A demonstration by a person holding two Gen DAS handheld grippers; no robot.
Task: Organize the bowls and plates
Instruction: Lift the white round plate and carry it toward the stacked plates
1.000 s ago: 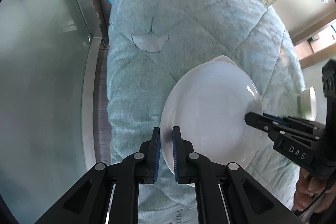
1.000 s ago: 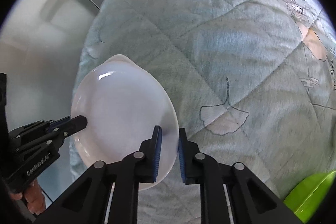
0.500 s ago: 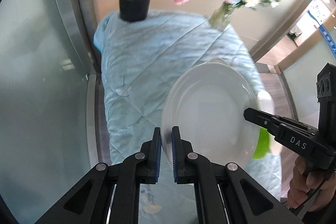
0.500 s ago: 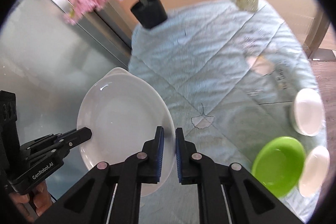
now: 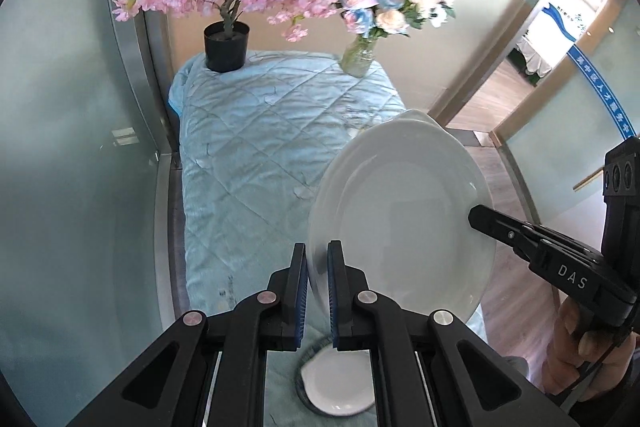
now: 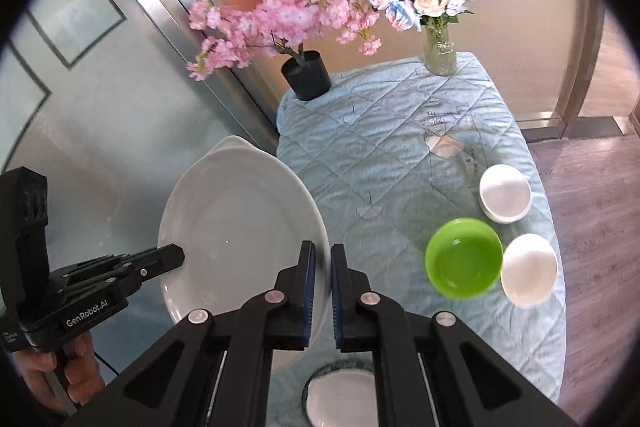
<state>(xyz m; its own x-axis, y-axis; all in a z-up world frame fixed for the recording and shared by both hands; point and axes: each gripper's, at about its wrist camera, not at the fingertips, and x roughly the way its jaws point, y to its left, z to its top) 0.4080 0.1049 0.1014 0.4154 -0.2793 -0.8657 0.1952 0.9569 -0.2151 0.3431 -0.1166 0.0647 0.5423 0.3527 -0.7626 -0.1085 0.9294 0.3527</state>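
Big white platter [image 6: 240, 223] is up in the air, clear of the table [image 6: 400, 147], carried off its left edge over the glass wall side. Left gripper [image 5: 317, 291] is clamped on the platter's near-left rim; right gripper [image 6: 322, 291] has just been closing and now pinches the opposite rim, pads on either side of the edge. Two-handed carry, then.

Progress, as I judge it: early. Nothing on the table looks stacked with the platter yet, and the small pieces sit loose. The platter needs a landing spot, and the bowls need grouping.

Count, big to small, all placed against the platter. One platter, held. One green bowl [image 6: 464, 263], on the cloth to its right. Just beside the green bowl, touching or nearly so, one white bowl [image 6: 528, 269]. Farther back from that pair, another white bowl [image 6: 505, 191], possibly two nested; too hard to tell. Under the platter's near edge, between the grippers' arms, one small white dish [image 6: 340, 399] on the cloth.

At the table's far end, beyond the platter: one black flower pot [image 6: 306, 75], one glass vase [image 6: 440, 53]. Not task items.
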